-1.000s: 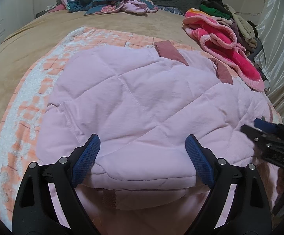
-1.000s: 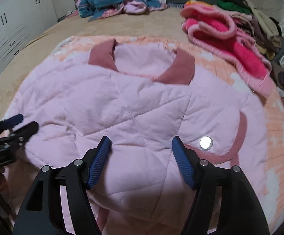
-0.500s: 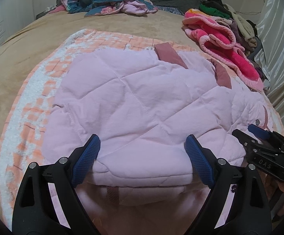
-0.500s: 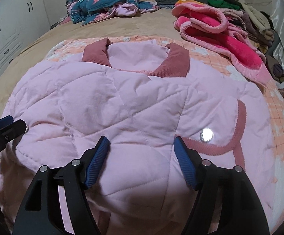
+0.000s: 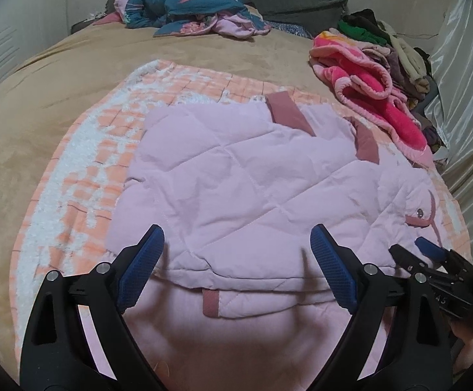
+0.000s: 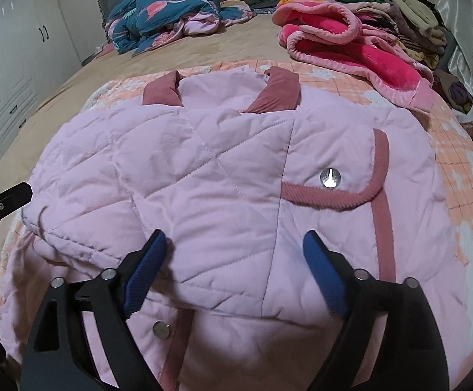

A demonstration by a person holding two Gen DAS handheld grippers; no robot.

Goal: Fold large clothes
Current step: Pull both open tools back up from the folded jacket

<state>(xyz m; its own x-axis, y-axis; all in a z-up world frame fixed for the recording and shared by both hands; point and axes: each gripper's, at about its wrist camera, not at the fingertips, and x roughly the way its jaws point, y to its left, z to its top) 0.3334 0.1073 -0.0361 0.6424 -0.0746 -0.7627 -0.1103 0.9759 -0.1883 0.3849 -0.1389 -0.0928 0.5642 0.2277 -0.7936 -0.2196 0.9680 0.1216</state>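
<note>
A pale pink quilted jacket [image 5: 236, 189] with a dusty-rose collar [image 5: 288, 114] lies folded on an orange-and-white blanket [image 5: 83, 169]. It also shows in the right wrist view [image 6: 223, 176], with its rose-trimmed pocket [image 6: 334, 192] and silver snap. My left gripper [image 5: 236, 257] is open and empty, hovering over the jacket's near folded edge. My right gripper [image 6: 233, 254] is open and empty above the jacket's near edge, left of the pocket. It also shows in the left wrist view [image 5: 432, 257] at the right. The left gripper's tip shows in the right wrist view [image 6: 5, 202] at the left edge.
The blanket lies on a tan bed cover [image 5: 40, 97]. A bright pink fleece garment [image 5: 376, 97] and a heap of clothes [image 5: 396, 45] lie at the back right. A teal floral bundle [image 5: 187, 3] sits at the head of the bed. White cupboards [image 6: 5, 75] stand at the left.
Both grippers have drawn back toward the near edge of the jacket, so more blanket and bed show beyond it. Both stay open. The jacket has not visibly changed shape.
</note>
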